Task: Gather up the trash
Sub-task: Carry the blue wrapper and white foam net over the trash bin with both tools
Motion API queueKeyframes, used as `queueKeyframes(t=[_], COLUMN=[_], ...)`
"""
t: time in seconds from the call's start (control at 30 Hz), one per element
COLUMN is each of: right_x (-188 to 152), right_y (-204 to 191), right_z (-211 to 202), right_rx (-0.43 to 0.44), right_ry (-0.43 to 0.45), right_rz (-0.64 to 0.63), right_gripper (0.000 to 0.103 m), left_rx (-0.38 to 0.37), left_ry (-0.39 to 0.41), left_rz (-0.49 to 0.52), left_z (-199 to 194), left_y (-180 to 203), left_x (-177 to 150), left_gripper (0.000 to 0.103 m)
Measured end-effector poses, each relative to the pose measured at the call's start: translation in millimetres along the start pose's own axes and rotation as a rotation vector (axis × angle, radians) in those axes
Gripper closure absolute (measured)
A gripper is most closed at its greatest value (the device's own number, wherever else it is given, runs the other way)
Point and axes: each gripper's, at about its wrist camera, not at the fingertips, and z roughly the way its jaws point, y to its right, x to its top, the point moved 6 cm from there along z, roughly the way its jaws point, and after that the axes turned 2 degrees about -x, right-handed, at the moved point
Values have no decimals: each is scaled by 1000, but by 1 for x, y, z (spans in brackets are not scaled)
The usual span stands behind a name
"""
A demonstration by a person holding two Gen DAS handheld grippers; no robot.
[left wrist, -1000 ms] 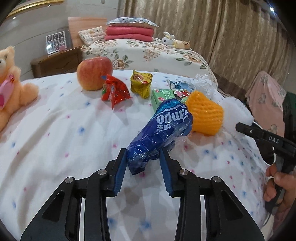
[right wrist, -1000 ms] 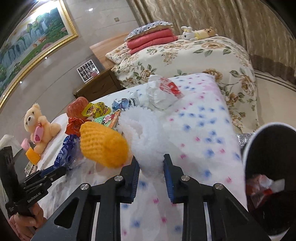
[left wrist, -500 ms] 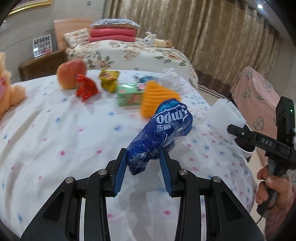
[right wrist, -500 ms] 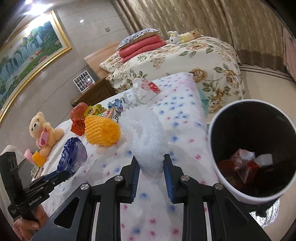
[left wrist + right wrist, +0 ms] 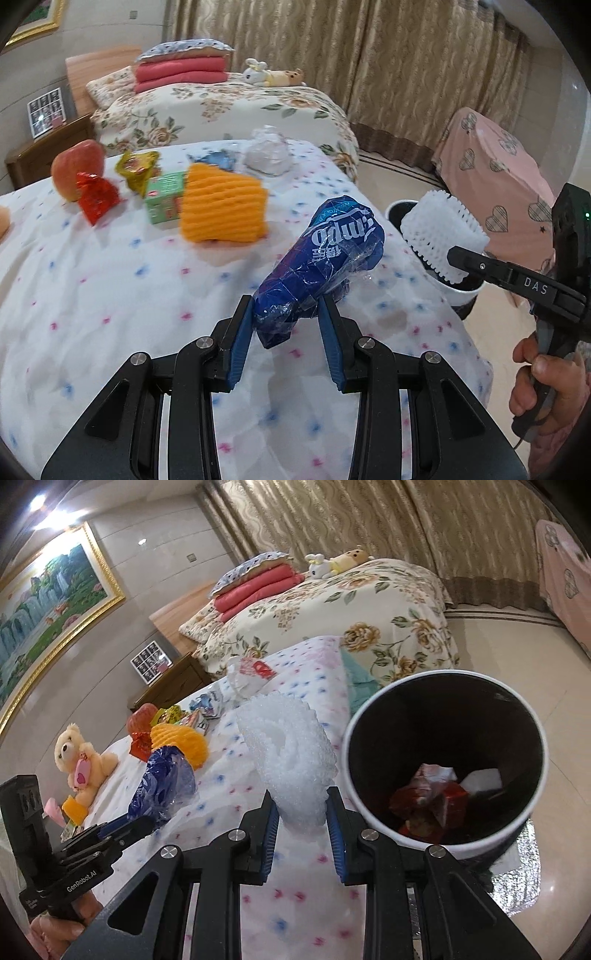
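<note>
Even indoor light, moderately bright, warm cast. Two ceiling lights (image 5: 37, 502) flare white at upper left of the right wrist view, washing the wall around them. Glossy floor (image 5: 517, 657) carries a soft sheen. Shadows soft; a faint one lies on the bedspread (image 5: 92, 295) beneath the raised gear. Strong fisheye bend, dark vignette in all corners. Orange foam net (image 5: 221, 206) and nearby wrappers smeared by motion blur; near foreground sharp.
</note>
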Motion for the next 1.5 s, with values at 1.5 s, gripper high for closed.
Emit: queueKeyframes(t=[1.5], right_x=[14], right_y=[105], right_z=[-28], right_rx=[-141], right_ry=[44], right_rz=[150], right_gripper=[78], left_rx=[-87], left_ry=[-56], left_rz=[221], left_z=[69], left_y=[130], left_x=[40], left_gripper=[69])
